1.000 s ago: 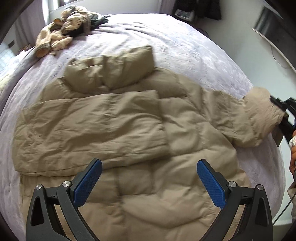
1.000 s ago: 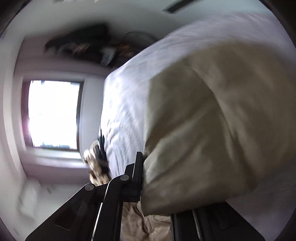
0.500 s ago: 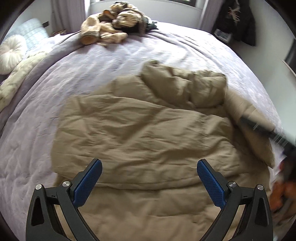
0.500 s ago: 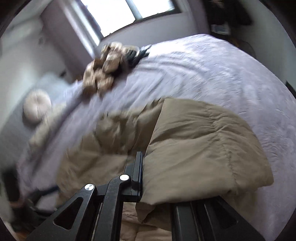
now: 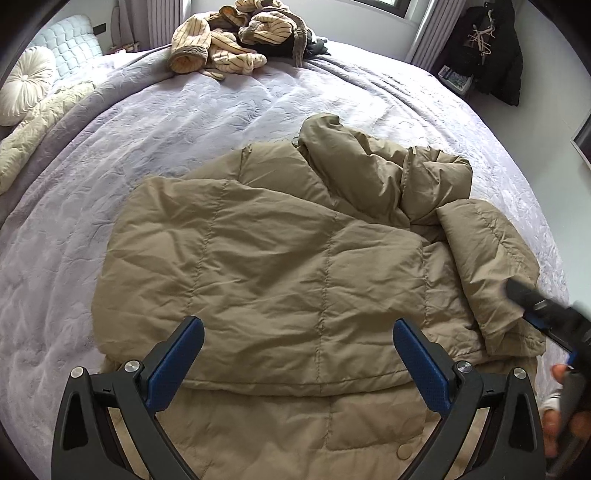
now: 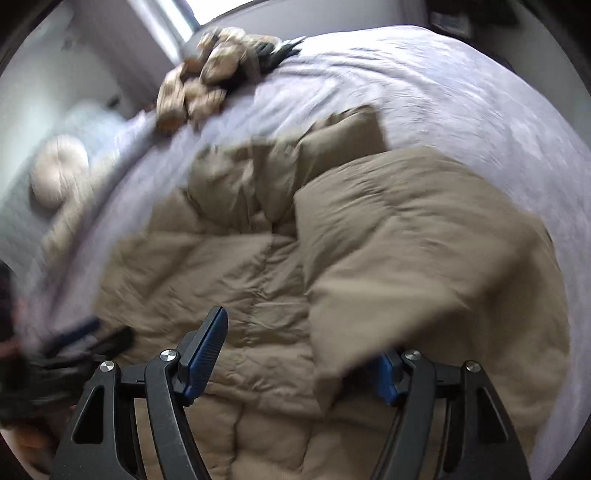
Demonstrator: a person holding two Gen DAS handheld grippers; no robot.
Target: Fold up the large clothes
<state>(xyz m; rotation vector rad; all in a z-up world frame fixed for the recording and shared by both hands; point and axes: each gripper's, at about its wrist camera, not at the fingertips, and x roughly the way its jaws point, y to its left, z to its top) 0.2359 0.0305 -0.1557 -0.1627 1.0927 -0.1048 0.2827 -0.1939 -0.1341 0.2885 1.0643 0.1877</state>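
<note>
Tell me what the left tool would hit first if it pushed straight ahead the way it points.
Most likely the tan puffer jacket: the left tool stands open, aimed down at the folded-over panel spread on the lilac bedspread. Depth is unclear.

We see soft daylight from the window (image 6: 207,14), the left view sharp, the right view smeared with blur, fisheye bending and dark corners in both
</note>
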